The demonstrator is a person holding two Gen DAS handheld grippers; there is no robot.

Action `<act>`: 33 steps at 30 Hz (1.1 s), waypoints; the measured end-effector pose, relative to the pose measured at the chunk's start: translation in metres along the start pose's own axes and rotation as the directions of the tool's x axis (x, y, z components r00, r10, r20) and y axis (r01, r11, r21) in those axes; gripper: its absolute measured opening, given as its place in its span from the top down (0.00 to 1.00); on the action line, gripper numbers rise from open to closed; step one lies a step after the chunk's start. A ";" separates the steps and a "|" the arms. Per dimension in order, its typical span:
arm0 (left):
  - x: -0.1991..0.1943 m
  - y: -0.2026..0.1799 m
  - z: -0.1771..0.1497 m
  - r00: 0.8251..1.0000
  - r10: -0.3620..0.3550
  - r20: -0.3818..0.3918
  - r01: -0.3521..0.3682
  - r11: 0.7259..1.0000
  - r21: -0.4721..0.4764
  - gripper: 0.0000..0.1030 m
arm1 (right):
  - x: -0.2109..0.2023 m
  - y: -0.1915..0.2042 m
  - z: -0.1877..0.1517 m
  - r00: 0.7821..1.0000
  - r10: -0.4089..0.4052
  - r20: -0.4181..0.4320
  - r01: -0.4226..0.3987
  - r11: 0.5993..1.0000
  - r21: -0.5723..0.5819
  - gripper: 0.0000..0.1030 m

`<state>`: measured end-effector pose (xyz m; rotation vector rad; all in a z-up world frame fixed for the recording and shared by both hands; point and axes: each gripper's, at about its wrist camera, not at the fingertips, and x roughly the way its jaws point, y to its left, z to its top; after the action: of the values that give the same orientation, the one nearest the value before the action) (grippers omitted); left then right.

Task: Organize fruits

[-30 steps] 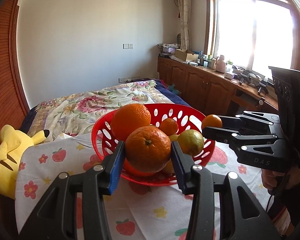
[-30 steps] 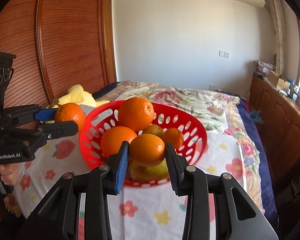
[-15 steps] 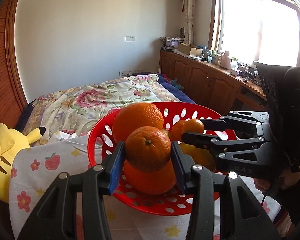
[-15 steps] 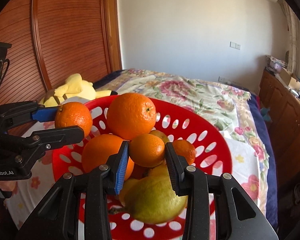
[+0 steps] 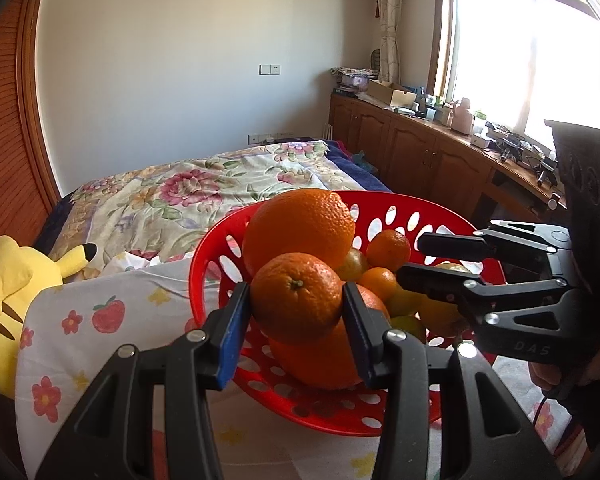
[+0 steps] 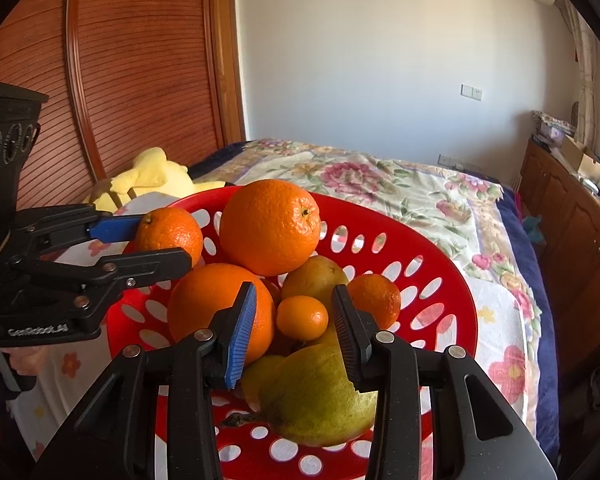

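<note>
The left gripper (image 5: 296,300) clamps a mandarin (image 5: 296,298) over the red basket (image 5: 220,240), its jaws easing apart. The right gripper's (image 6: 294,316) jaws are opening too; a small tangerine (image 6: 302,317) sits between them, seemingly clear of the pads. A pear (image 6: 316,396) lies below, two big oranges (image 6: 270,226) crowd the middle. Beyond the basket lie a strawberry-print cloth (image 5: 100,320), a yellow plush toy (image 5: 16,284) and a floral bedspread (image 5: 188,192), with wooden cabinets (image 5: 412,152) under the window
</note>
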<state>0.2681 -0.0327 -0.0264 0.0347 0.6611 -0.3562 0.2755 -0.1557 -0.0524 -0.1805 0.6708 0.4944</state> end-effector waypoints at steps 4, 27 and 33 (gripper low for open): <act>-0.001 0.002 -0.002 1.000 0.013 -0.006 -0.013 1.000 -0.012 0.55 | -0.003 0.002 0.000 1.000 0.003 0.014 -0.003 1.000 0.006 0.62; -0.068 -0.022 -0.017 0.989 0.108 0.100 -0.110 0.994 0.013 0.44 | -0.058 0.015 -0.027 0.991 -0.088 0.098 0.074 0.988 0.139 0.57; -0.094 -0.028 -0.024 0.977 0.153 0.149 -0.157 0.988 0.012 0.34 | -0.082 0.023 -0.031 0.982 -0.122 0.142 0.098 0.982 0.164 0.54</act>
<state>0.1760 -0.0257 0.0141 0.0810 0.5039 -0.2137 0.1919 -0.1767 -0.0247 -0.0312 0.5446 0.3433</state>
